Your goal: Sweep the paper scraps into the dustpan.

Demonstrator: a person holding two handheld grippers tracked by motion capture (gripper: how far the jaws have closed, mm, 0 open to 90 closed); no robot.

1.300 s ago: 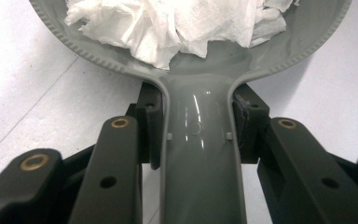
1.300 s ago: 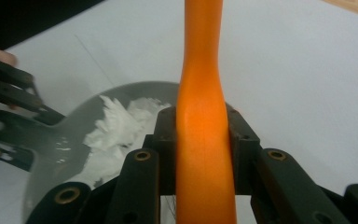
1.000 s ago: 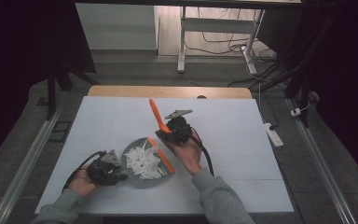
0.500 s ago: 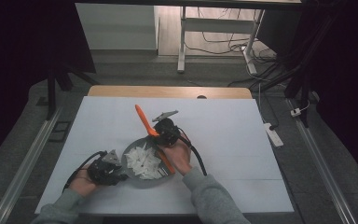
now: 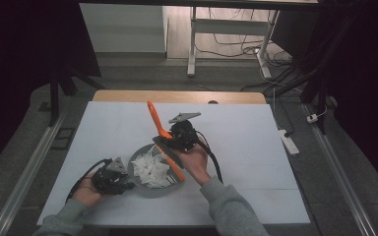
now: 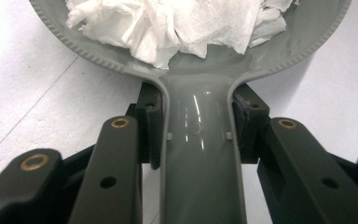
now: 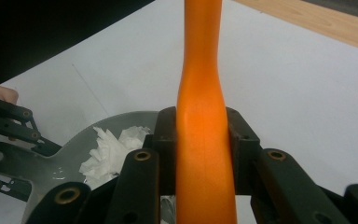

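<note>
pan held at the handle, orange tool held above it

white table top (image 5: pixel 256 147) fills most of the high view, with a bare wooden strip (image 5: pixel 177 96) along its far edge and dark floor around it. beyond the far edge stand white table legs (image 5: pixel 192 44) and loose cables (image 5: pixel 236 39); a white power strip (image 5: pixel 289 141) lies on the floor off the right edge.

near the front middle of the table sits a grey pan (image 5: pixel 150 184) with crumpled white paper (image 5: pixel 151 168) heaped inside. the left gripper (image 5: pixel 112 178) lies low at the pan's left side, and in the left gripper view its jaws are clamped on either side of the pan's handle (image 6: pixel 198 154), the paper (image 6: pixel 177 23) just ahead past the ribbed rim.

the right gripper (image 5: pixel 181 135) is raised over the pan's far right edge, its jaws closed on an orange tool (image 5: pixel 163 140) that slants from upper left down across the pan. in the right gripper view the orange handle (image 7: pixel 204 140) runs straight up between the jaws and out of the top, so its far end is cut off there; the pan (image 7: pixel 74 154) and the left gripper (image 7: pixel 9 126) sit lower left.

the tool's lower end is partly covered by the right hand (image 5: pixel 194 162). wide open table lies to the right and toward the far edge; the pan sits close to the front edge.
</note>
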